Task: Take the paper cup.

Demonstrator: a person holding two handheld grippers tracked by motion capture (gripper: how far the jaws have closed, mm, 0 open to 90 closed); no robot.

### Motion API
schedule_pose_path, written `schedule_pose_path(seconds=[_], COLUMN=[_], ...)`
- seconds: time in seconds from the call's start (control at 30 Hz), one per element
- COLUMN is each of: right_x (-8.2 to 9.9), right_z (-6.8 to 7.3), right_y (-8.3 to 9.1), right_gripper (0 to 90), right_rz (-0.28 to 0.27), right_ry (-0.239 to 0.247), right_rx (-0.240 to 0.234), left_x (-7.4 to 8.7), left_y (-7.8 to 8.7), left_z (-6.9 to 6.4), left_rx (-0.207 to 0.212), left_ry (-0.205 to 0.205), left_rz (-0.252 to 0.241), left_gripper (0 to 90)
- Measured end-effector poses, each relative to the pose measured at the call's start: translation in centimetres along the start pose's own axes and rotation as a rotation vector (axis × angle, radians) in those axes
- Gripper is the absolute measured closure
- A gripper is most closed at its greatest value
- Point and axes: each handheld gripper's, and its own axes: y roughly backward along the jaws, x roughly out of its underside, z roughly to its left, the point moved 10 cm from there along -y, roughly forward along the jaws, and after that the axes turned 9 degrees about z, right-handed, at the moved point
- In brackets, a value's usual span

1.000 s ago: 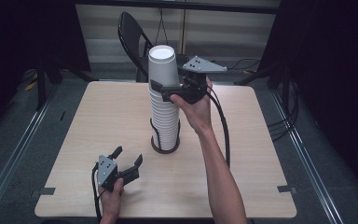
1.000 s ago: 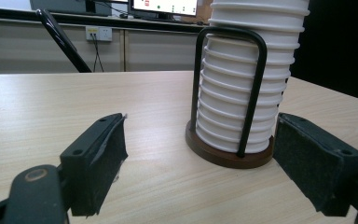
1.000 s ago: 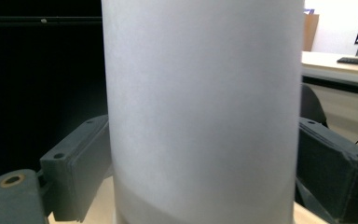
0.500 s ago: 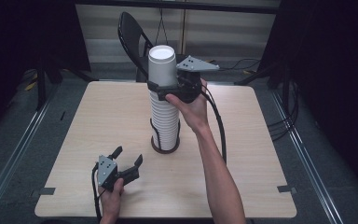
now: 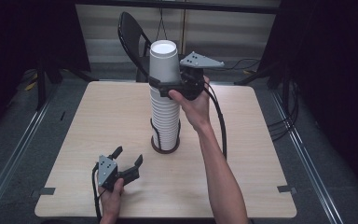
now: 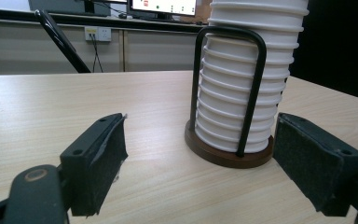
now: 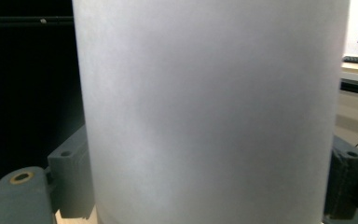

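Both forearms are bare, without sleeves. Each gripper, the left gripper (image 5: 127, 162) and the right gripper (image 5: 164, 87), is black, carries a grey three-cornered plate with dark screw holes, and trails a black cable. The fingers (image 6: 95, 161) bear dark felt-like pads and recessed screw holes.

Right arm stretches far forward over the table, forearm bare, wrist raised high, hand wrapped around the black two-jaw right gripper (image 5: 161, 87) with its grey three-cornered plate on top and its cable trailing back. Its jaws sit closed against both sides of the white paper cup (image 5: 163, 63). Down low and near, the left hand rests, the black left gripper (image 5: 127, 158) spread wide, pads apart.
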Motion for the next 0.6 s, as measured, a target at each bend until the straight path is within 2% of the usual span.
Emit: schedule_pose_path(seconds=[0.07, 0.43, 0.6], right_x=[-0.7, -2.3, -3.3], right_z=[0.0, 0.1, 0.1], right_y=[0.3, 0.9, 1.1], right_gripper=[13.6, 14.4, 14.6], right_rz=[-0.030, -0.051, -0.080], right_ry=[-0.007, -0.012, -0.027], right_rx=[-0.005, -0.016, -0.022], left_x=[0.0, 0.0, 0.0], left_y=[0.0, 0.0, 0.0], left_z=[0.0, 0.0, 0.0], left_rx=[0.002, 0.002, 0.000], left_ry=[-0.002, 0.000, -0.003], left_rz=[0.001, -0.001, 0.000], left_gripper=[17.4, 17.4, 17.4])
